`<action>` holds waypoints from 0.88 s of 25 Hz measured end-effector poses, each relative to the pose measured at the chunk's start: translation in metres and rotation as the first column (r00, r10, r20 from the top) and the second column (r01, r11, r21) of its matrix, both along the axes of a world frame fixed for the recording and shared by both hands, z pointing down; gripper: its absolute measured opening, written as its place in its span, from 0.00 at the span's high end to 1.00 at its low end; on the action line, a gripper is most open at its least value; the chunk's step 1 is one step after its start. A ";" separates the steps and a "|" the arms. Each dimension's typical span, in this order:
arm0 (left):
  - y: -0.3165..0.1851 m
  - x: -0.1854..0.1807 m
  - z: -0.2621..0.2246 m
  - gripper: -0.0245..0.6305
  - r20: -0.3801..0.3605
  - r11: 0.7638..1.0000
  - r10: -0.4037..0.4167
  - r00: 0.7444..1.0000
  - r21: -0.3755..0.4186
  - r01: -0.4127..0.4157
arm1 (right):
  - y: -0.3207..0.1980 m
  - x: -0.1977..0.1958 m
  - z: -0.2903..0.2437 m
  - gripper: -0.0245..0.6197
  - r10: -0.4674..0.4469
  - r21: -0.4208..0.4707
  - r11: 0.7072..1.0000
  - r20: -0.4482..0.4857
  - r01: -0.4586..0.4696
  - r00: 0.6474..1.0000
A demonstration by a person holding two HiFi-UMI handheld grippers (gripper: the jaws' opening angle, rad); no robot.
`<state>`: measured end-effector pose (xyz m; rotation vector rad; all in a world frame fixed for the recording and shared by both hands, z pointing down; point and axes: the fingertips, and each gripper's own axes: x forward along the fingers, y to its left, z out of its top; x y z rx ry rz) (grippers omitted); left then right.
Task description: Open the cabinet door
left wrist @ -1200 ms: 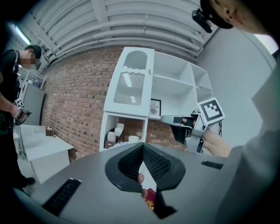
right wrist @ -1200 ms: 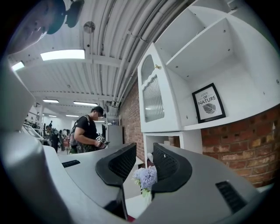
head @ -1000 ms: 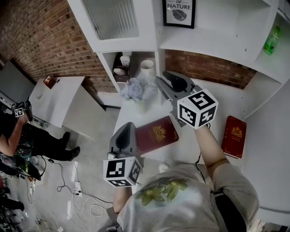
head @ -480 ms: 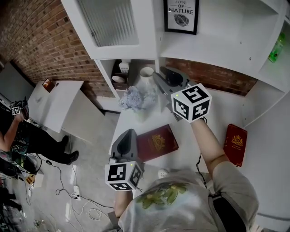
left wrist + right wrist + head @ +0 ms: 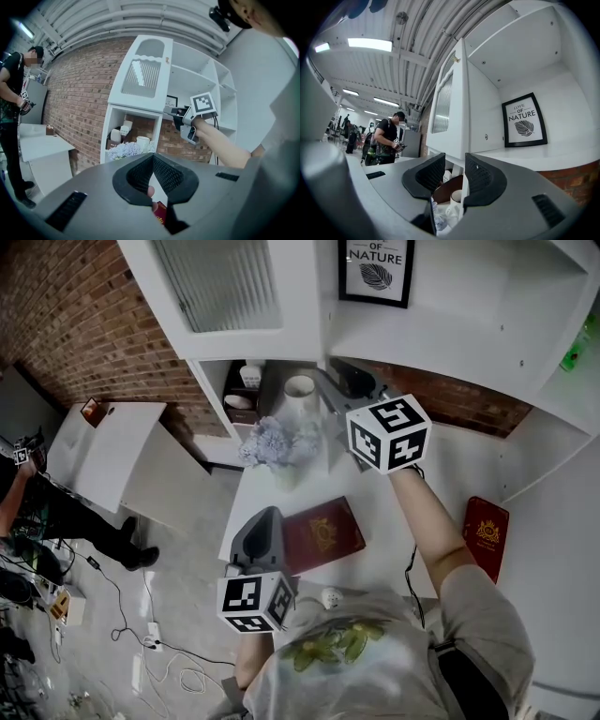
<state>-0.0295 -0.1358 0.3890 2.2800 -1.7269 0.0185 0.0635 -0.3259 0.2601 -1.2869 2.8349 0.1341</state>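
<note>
Below, mugs [image 5: 300,390] in cabinet cubby [image 5: 203,393].

White cabinet door with ribbed glass pane [image 5: 225,282]: top cut by picture edge. Black-framed leaf poster [image 5: 374,268]: top cropped. Green bottle [image 5: 579,329]: partly out at right edge. Dark red gilt-crested book [image 5: 323,531]: left corner under left gripper [image 5: 267,515]. Small pale items [image 5: 249,377] in open cubby [image 5: 208,390]: too small to identify.
</note>
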 end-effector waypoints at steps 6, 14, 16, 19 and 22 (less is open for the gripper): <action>-0.005 0.012 -0.002 0.95 0.000 0.999 0.037 0.999 0.000 -0.037 | -0.010 -0.003 0.000 0.80 0.006 -0.025 1.000 0.003 -0.006 1.000; -0.010 0.015 0.001 0.95 0.009 0.998 0.058 0.998 -0.017 -0.057 | -0.022 -0.001 0.000 0.80 0.037 -0.038 0.999 0.020 -0.036 0.999; -0.011 0.014 0.002 0.95 0.011 0.998 0.057 0.998 -0.014 -0.057 | -0.023 -0.003 -0.001 0.80 0.025 -0.045 0.999 0.033 -0.024 0.999; -0.012 0.016 0.003 0.95 0.004 0.998 0.062 0.998 -0.022 -0.062 | -0.024 -0.007 0.000 0.80 0.020 -0.046 0.999 0.021 -0.019 1.000; -0.013 0.016 0.003 0.95 0.005 0.998 0.063 0.998 -0.022 -0.063 | -0.026 -0.007 0.000 0.80 0.033 -0.033 0.999 0.009 -0.033 0.999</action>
